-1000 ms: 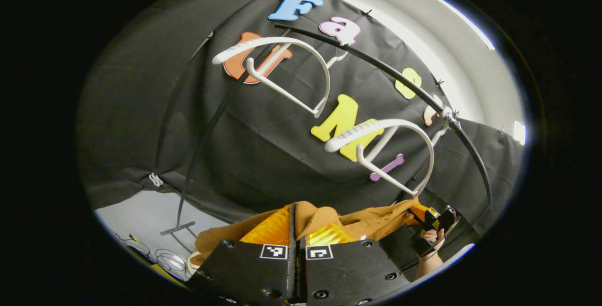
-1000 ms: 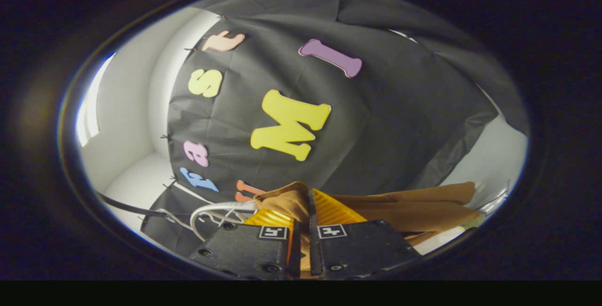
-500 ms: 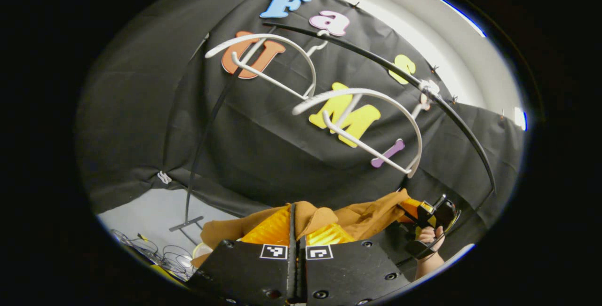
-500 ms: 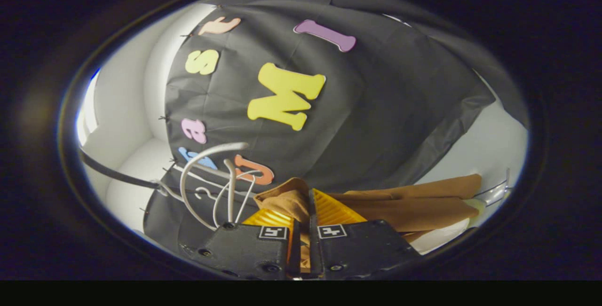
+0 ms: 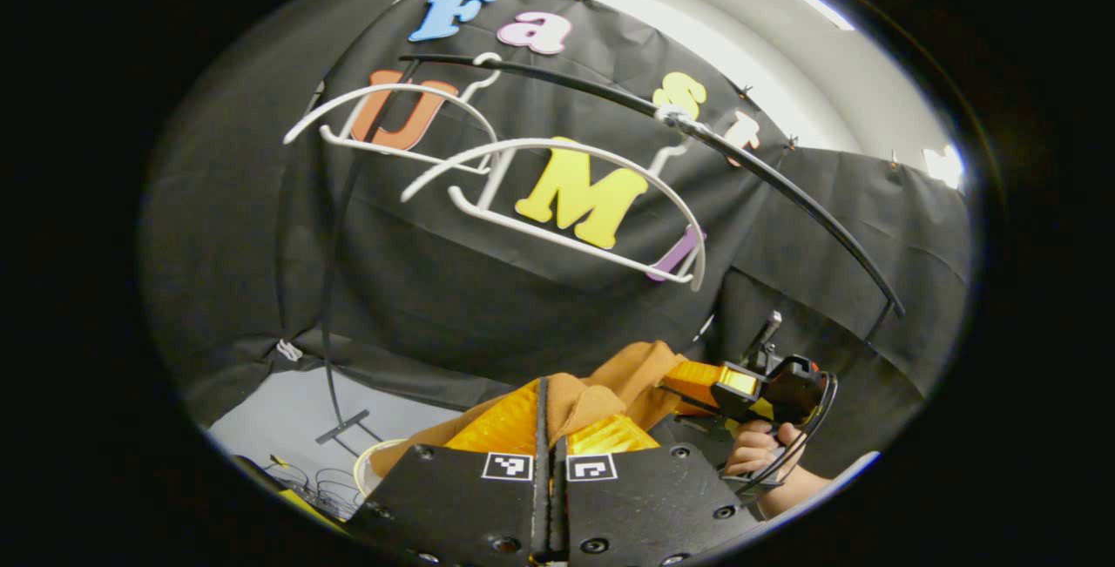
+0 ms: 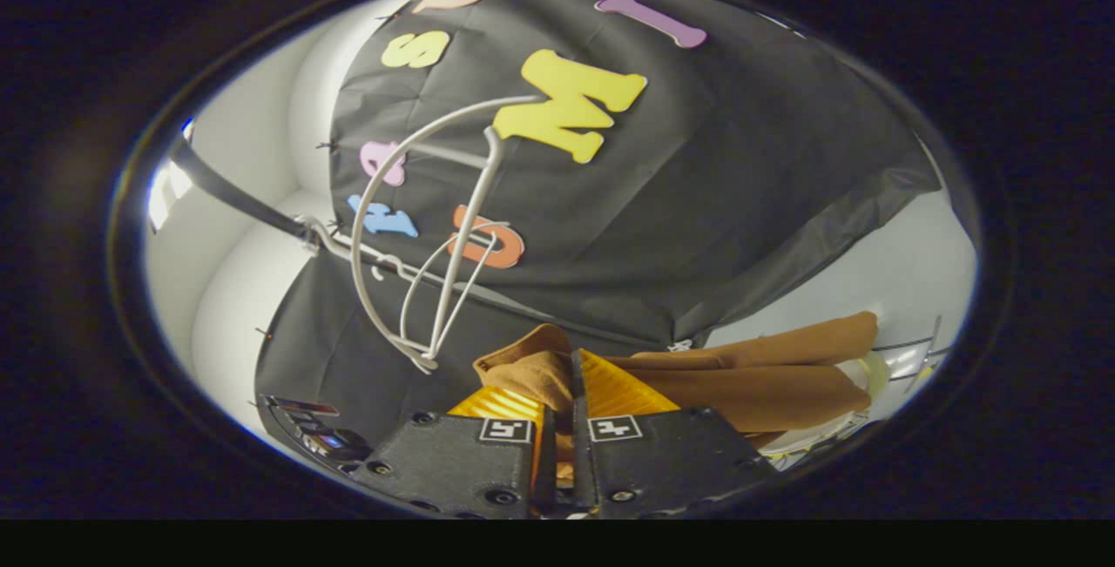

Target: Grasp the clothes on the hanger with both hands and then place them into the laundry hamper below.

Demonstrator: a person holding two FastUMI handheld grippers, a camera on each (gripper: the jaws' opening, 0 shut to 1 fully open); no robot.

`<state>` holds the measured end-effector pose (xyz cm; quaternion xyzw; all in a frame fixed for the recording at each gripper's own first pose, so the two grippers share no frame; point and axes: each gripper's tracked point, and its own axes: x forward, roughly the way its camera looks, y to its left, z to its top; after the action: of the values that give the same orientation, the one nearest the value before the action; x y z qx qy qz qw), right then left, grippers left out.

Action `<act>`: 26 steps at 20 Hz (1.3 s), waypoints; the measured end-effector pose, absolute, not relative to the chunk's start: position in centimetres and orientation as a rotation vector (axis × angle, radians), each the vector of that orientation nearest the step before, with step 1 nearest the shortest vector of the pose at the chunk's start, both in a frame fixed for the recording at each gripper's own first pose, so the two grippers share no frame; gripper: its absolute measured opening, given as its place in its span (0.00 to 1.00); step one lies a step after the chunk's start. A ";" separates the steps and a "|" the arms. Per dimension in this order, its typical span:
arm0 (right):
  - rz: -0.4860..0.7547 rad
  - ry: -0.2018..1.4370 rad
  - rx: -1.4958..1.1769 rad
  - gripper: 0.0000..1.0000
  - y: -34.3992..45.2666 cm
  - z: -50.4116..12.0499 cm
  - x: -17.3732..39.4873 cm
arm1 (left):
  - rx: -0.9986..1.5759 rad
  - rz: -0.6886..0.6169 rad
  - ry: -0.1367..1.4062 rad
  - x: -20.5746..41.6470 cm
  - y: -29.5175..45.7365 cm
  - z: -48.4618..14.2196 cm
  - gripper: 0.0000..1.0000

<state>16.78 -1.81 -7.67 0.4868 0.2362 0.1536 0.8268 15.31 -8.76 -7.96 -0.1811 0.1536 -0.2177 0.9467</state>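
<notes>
A brown garment (image 5: 640, 371) is off the hangers and stretched between both grippers. My left gripper (image 5: 549, 415) is shut on a fold of it. The right gripper (image 5: 706, 380), held in a hand (image 5: 756, 455), pinches the far end in the left gripper view. In the right gripper view my right gripper (image 6: 571, 388) is shut on the brown garment (image 6: 766, 375), which trails off to the right. Two bare white hangers (image 5: 566, 201) hang on the black rail (image 5: 766, 179) above; the nearer white hanger (image 6: 453, 227) shows in the right gripper view too. A pale rim of the hamper (image 5: 366, 465) peeks out below the cloth.
The rack's black upright (image 5: 329, 288) and foot (image 5: 341, 426) stand at the left on a grey floor (image 5: 279, 410). Coiled cables (image 5: 327, 484) lie on the floor near the hamper. A pale rounded rim (image 6: 871, 375) sits behind the garment in the right gripper view.
Both grippers have come down and away from the rail with the garment. The hangers have swung higher in the views. The right gripper has drawn closer to the left one.
</notes>
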 end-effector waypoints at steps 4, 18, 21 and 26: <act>0.403 0.522 1.037 0.11 0.8 -6.5 16.7 | -0.370 -0.481 0.304 14.7 -10.5 -6.7 0.00; 0.601 0.544 1.053 0.12 4.7 -2.5 15.6 | -0.343 -0.543 0.219 14.7 -10.7 -2.9 0.00; 0.529 0.603 1.041 0.07 4.1 -6.8 16.6 | -0.315 -0.511 0.278 16.0 -10.2 -6.8 0.00; 0.407 0.763 1.021 0.07 3.2 -16.7 18.1 | -0.336 -0.451 0.419 18.2 -8.7 -15.0 0.00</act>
<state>18.08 3.18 -16.69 0.4731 0.3535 0.1886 0.7846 18.16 -8.73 -14.97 -0.1646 0.2051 -0.2207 0.9392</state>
